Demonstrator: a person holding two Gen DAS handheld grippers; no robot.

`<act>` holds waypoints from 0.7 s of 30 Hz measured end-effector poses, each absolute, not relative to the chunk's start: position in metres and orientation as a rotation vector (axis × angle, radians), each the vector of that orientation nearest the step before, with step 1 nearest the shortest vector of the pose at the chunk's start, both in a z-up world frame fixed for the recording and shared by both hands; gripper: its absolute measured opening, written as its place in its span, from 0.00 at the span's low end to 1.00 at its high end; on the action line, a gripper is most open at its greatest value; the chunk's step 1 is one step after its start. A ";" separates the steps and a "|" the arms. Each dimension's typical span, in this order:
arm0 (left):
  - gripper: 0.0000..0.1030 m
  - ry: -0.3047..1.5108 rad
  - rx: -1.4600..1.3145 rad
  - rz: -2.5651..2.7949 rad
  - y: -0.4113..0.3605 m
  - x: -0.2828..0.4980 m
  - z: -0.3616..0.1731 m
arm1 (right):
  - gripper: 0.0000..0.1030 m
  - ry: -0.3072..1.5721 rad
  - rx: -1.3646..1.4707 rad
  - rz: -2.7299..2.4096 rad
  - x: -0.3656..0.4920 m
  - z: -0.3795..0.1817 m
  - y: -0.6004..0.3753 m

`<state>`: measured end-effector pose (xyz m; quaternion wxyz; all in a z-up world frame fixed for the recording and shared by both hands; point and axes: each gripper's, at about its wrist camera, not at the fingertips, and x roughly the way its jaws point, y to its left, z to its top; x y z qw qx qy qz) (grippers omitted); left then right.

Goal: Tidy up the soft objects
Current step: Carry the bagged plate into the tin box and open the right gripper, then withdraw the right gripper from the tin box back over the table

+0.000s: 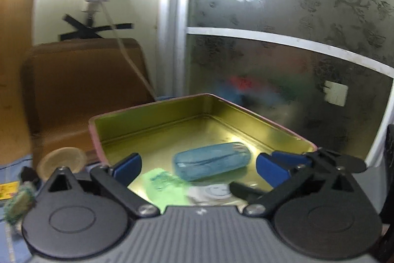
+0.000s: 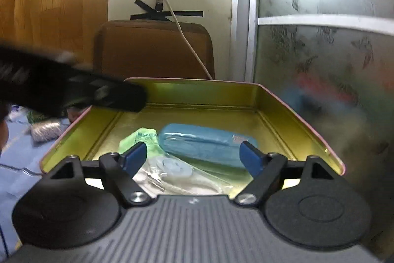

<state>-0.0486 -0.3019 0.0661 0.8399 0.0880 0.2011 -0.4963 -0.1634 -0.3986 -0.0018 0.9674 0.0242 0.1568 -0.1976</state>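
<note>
Left tongs (image 1: 198, 164) spread wide, nothing between pads, hovering at near rim of gold-lined tin tray (image 1: 147, 120). In tray, left to right: green packet (image 1: 163, 185), white smiley-face packet (image 1: 216, 192), blue soft pouch (image 1: 211, 160) lying flat, touching green packet. Right tongs (image 2: 194, 157) spread too, empty, over same tray. Brown chair back (image 2: 152, 48) behind tray.

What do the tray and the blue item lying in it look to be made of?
Tray: likely thin metal, glossy gold inside with sharp reflections, pink outer rim. Blue item: seemingly soft, wrapped in clear glossy plastic, judging by the sheen and rounded corners; too blurred to be sure.
</note>
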 end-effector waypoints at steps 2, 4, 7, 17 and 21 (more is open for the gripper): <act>1.00 0.420 0.152 -1.013 -0.279 -0.041 0.069 | 0.82 0.296 0.054 -0.386 -0.161 -0.001 -0.395; 1.00 0.411 0.124 -0.964 -0.256 -0.032 0.070 | 0.82 0.266 0.054 -0.368 -0.161 0.002 -0.388; 1.00 0.397 0.099 -0.843 -0.214 -0.019 0.066 | 0.82 0.209 0.055 -0.302 -0.164 0.006 -0.367; 1.00 0.425 0.079 -0.410 -0.079 0.015 0.029 | 0.82 0.202 -0.027 0.054 -0.131 0.003 -0.268; 0.99 0.448 0.062 -0.313 -0.042 0.025 0.016 | 0.82 0.275 -0.049 0.129 -0.112 -0.009 -0.238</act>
